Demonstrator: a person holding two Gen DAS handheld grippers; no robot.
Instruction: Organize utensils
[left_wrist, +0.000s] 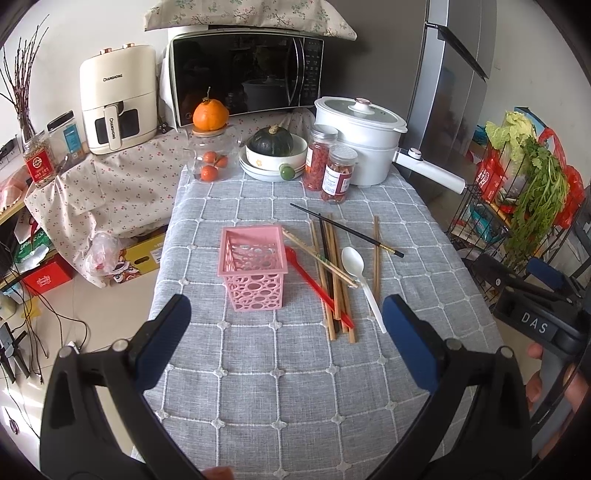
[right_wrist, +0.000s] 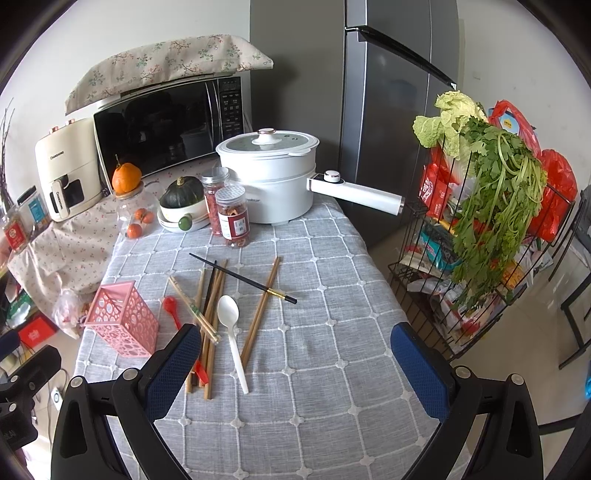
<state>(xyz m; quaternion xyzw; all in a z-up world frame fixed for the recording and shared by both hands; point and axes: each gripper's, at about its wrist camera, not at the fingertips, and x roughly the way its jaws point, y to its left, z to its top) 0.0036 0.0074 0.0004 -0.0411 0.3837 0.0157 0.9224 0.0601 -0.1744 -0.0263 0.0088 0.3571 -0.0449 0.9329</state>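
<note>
Cream air fryer (left_wrist: 117, 99) at ten o'clock reads "CHANGHONG" on its body and handle. Right gripper (left_wrist: 535, 325) at three o'clock is labelled "DAS".

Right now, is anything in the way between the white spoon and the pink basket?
Yes. The red spoon and a pile of wooden chopsticks lie on the cloth between the white spoon and the pink basket. Nothing covers the basket's open top.

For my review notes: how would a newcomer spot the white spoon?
On the grey checked tablecloth, right of the pink perforated plastic basket, lies a scatter of chopsticks. The white plastic spoon lies among them, the only white utensil; the other spoon is red.
</note>
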